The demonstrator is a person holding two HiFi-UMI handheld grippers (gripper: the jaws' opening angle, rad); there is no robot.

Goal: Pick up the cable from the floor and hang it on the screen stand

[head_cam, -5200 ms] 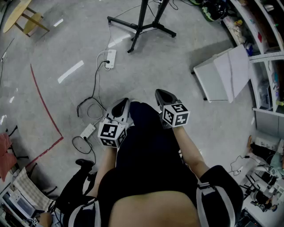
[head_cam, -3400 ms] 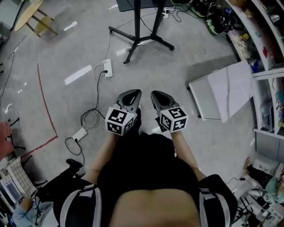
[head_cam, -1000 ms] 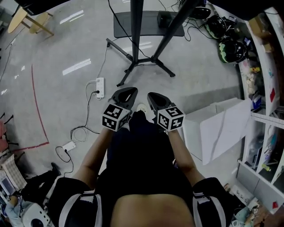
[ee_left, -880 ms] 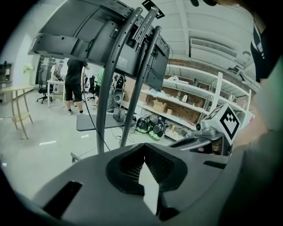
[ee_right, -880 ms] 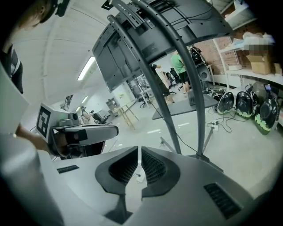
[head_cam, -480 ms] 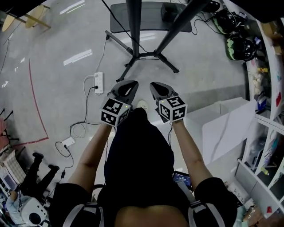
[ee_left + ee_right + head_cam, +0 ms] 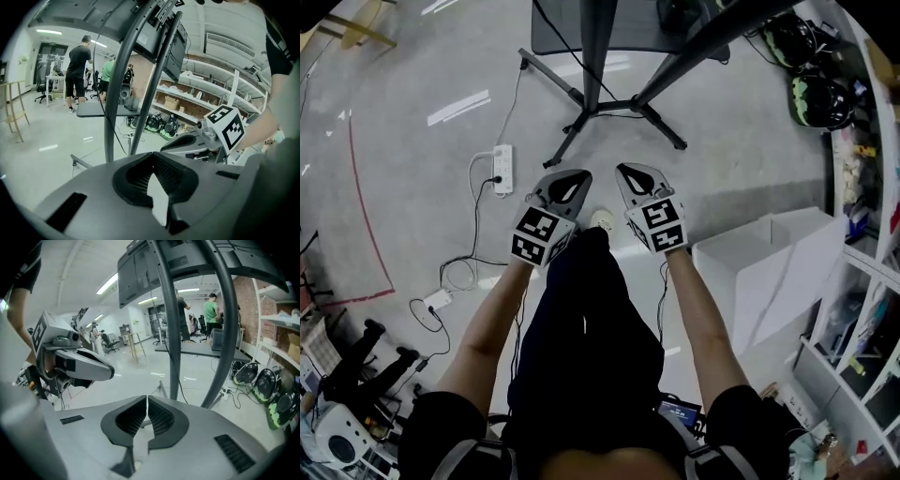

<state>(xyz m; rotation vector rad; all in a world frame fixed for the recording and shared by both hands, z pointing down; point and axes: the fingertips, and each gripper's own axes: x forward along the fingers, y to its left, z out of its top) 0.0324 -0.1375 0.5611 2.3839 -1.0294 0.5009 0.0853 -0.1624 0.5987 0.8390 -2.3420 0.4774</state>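
Both grippers are held side by side in front of the person's body, over the floor short of the screen stand's (image 7: 609, 101) spread legs. My left gripper (image 7: 574, 177) is shut, its tips meeting with nothing between them (image 7: 153, 157). The right gripper (image 7: 631, 172) is shut too and empty (image 7: 147, 398). A thin black cable (image 7: 474, 230) lies on the floor to the left, running from a white power strip (image 7: 501, 169) down to a small white adapter (image 7: 438, 300). Neither gripper touches it. The stand's dark poles (image 7: 117, 93) (image 7: 171, 333) rise just ahead, with the screen (image 7: 164, 42) above.
A white box (image 7: 769, 272) stands close on the right, with shelving (image 7: 862, 187) and helmets (image 7: 820, 94) behind it. A dark flat platform (image 7: 581, 28) lies beyond the stand. Red tape (image 7: 358, 187) marks the floor at left. People stand far off (image 7: 77, 65).
The view has closed in on the stand, whose base now lies just ahead of the grippers. Both grippers stay shut and side by side; the right one's marker cube has rolled.
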